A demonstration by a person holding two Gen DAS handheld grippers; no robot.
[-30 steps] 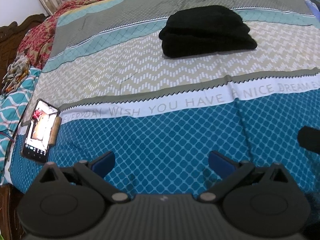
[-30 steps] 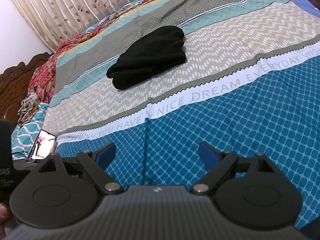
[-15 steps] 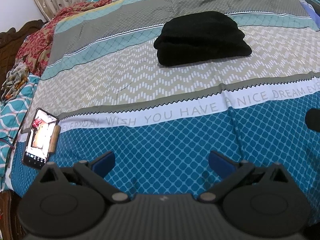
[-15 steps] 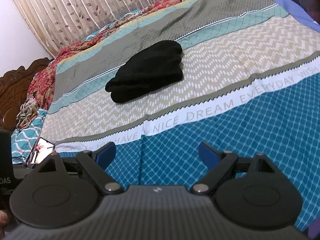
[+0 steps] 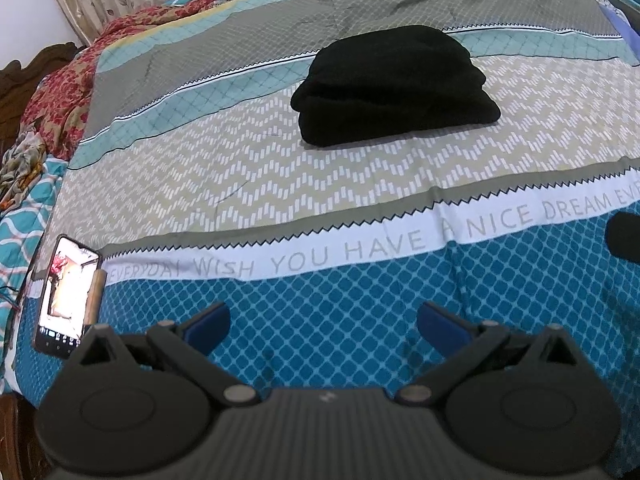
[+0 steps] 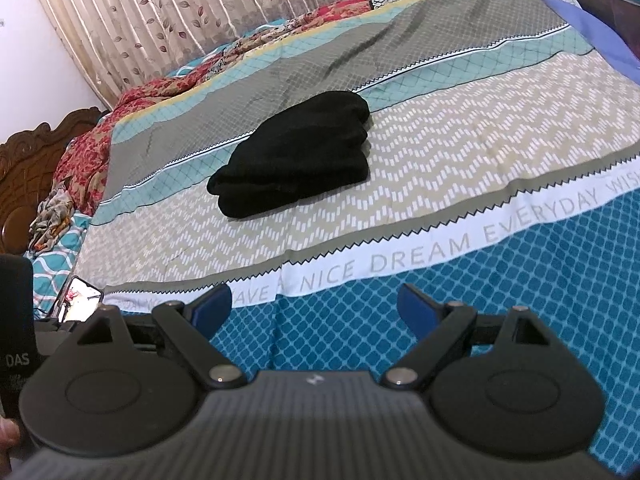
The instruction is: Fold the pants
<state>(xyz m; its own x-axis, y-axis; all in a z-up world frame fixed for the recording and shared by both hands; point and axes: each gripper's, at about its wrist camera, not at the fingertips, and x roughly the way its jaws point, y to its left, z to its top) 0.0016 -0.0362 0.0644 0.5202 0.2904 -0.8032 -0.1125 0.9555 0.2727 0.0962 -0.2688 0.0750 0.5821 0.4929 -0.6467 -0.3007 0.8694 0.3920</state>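
Black pants (image 5: 394, 86) lie folded in a thick stack on the patterned bedsheet (image 5: 280, 176), in the middle of the bed; they also show in the right wrist view (image 6: 296, 162). My left gripper (image 5: 324, 322) is open and empty, held over the blue band of the sheet well short of the pants. My right gripper (image 6: 314, 308) is open and empty too, over the same blue band, to the right of the left one.
A phone (image 5: 66, 294) with a lit screen lies at the left edge of the bed. Crumpled red floral bedding (image 6: 100, 148) and a carved wooden headboard (image 6: 24, 168) are at the far left. Curtains (image 6: 200, 12) hang behind the bed.
Both grippers have drawn back and tilted up, so the folded pants sit lower and farther in view. Both stay open and empty.
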